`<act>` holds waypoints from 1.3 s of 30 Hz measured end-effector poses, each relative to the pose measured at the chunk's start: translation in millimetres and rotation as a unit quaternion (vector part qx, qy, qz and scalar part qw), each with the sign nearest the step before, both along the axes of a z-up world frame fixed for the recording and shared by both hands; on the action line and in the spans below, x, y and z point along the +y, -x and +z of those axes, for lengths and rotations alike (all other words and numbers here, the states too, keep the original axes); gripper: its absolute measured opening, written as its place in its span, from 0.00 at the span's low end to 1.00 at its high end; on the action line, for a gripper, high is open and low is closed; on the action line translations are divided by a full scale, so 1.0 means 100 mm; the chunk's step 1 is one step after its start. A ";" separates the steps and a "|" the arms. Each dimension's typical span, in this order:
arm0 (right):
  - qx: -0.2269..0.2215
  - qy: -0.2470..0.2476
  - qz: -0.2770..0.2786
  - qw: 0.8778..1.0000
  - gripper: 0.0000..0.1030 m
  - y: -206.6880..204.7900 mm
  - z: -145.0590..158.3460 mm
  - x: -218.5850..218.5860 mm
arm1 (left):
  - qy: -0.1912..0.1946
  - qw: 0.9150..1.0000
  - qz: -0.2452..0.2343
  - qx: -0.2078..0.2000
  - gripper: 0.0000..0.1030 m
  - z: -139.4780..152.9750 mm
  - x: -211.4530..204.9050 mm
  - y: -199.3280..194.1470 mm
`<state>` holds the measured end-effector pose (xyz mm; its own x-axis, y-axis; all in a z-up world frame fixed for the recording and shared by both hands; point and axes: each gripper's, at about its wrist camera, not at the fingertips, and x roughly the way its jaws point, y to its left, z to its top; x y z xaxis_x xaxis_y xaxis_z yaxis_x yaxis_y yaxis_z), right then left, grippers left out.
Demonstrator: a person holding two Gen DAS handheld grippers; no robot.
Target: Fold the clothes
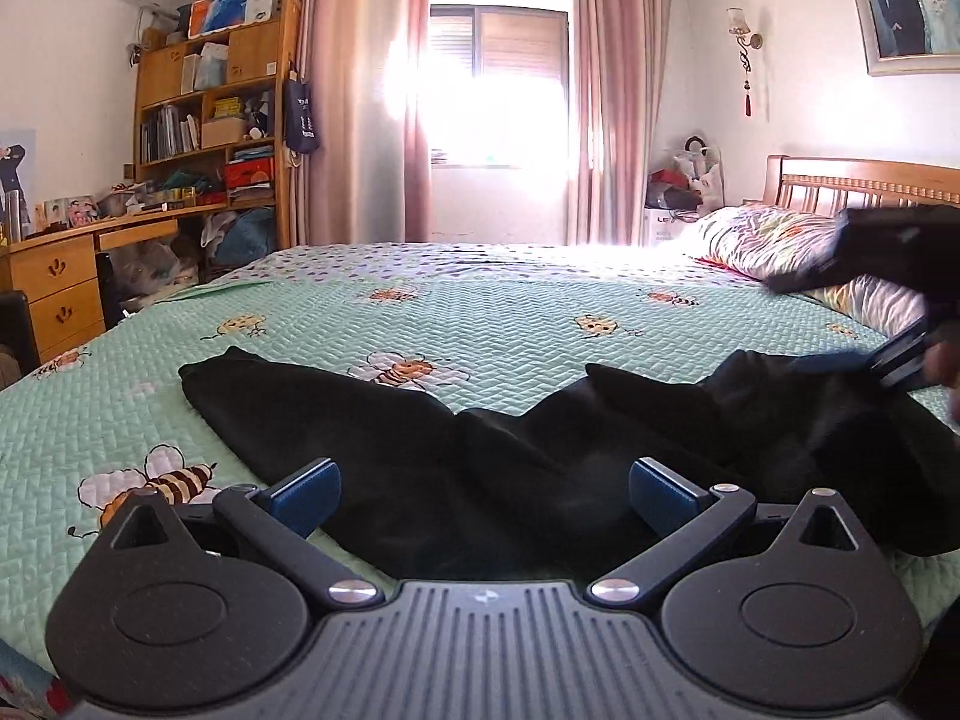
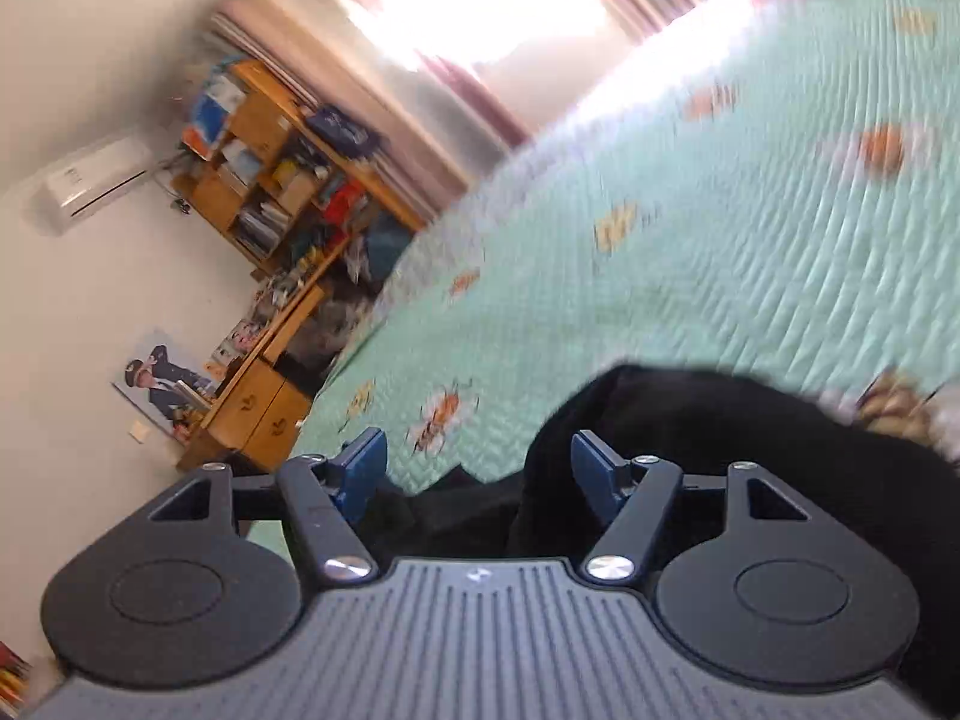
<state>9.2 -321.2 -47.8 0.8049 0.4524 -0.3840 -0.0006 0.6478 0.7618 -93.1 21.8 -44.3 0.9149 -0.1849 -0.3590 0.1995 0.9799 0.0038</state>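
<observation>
Bedroom, left wrist view: a green quilted bedspread (image 1: 480, 312) printed with bees covers a wide bed; a window glares at 12 o'clock, a wooden shelf unit (image 1: 216, 114) stands at 10 o'clock, and a pillow (image 1: 774, 240) lies at 2 o'clock.
Garment: a black garment (image 1: 480, 456) lies rumpled across the bedspread from 9 o'clock to 3 o'clock, one flat limb reaching toward 10 o'clock; it looks spread out, probably so it can be folded.
Left gripper: the left gripper (image 1: 483, 495) hovers low at 6 o'clock with its blue pads well apart and nothing between them; dark cloth lies beyond and below the pads.
Right gripper, seen from the left: at 3 o'clock the right gripper (image 1: 900, 360) appears blurred at the garment's far end; its grip cannot be judged from here.

Right wrist view: the picture is tilted and blurred, so the room leans, with shelves at 10 o'clock and bedspread at 2 o'clock.
Right gripper: the right gripper (image 2: 477, 468) has its pads apart and holds nothing; black cloth rises just behind the right-hand pad at 4 o'clock without being pinched.
Stage: judging by both pairs of empty jaws, the cloth is lying free, likely between one fold and the next grab.
</observation>
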 end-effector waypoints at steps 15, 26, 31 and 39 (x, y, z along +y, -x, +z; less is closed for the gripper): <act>-0.155 0.072 0.079 0.982 0.06 1.01 -0.03 0.99 | 0.041 0.999 0.031 0.018 0.99 0.08 0.22 0.00; -0.089 0.039 0.054 0.994 0.08 1.27 -0.44 0.88 | -0.002 0.999 0.031 0.004 0.99 0.39 -0.10 0.31; -0.071 0.021 0.036 0.997 0.13 1.28 -0.53 0.80 | -0.015 0.999 0.029 0.014 0.99 0.42 -0.25 0.33; -0.108 0.012 -0.001 0.994 0.53 1.47 -0.48 0.64 | -0.030 0.999 0.017 0.003 0.99 0.50 -0.48 0.41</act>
